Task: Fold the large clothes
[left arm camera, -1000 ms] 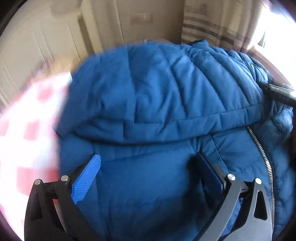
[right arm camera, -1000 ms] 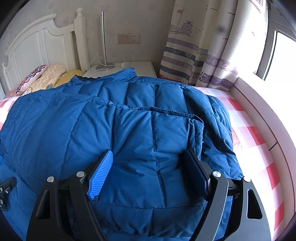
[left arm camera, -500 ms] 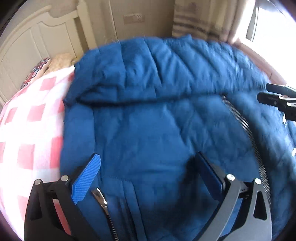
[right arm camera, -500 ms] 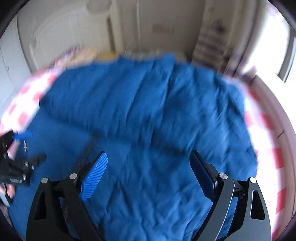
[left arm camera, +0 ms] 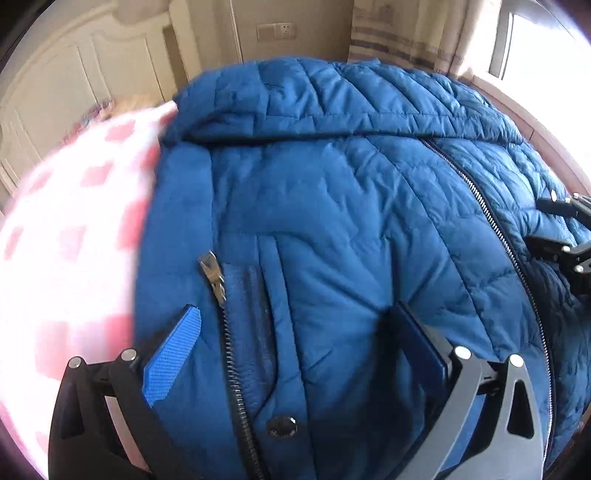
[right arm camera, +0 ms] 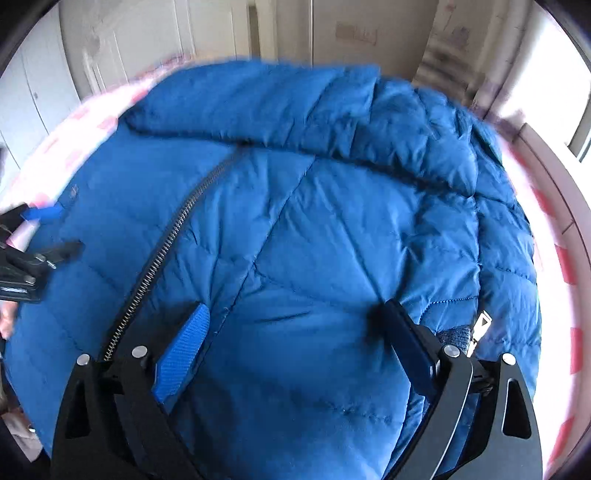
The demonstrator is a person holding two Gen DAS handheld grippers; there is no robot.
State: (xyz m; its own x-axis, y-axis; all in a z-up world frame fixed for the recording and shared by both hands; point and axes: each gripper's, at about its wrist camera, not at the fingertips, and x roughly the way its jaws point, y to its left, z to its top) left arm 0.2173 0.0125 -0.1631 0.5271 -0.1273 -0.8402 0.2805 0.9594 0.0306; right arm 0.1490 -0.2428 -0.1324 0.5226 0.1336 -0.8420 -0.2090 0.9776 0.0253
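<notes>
A large blue quilted puffer jacket [left arm camera: 332, 206] lies spread on the bed, its front up and its metal zipper [left arm camera: 491, 218] running down the middle. It fills the right wrist view too [right arm camera: 314, 229], with the zipper [right arm camera: 166, 240] at the left. My left gripper [left arm camera: 295, 332] is open just above the jacket's left front near the pocket zip pull [left arm camera: 214, 273] and a snap button [left arm camera: 282, 426]. My right gripper [right arm camera: 291, 328] is open over the right front panel. Neither holds cloth. Each gripper shows at the edge of the other's view.
A pink-and-white checked bedsheet [left arm camera: 74, 236] lies left of the jacket and also right of it [right arm camera: 561, 266]. A white headboard [left arm camera: 85, 77], a wall socket [left arm camera: 277, 31] and a striped curtain [left arm camera: 406, 40] stand behind. A window sill [right arm camera: 554, 155] runs along the right.
Both grippers have drawn back toward the jacket's lower hem and dropped lower. The pocket zip pull and snap button have come into the left view. Both stay open.
</notes>
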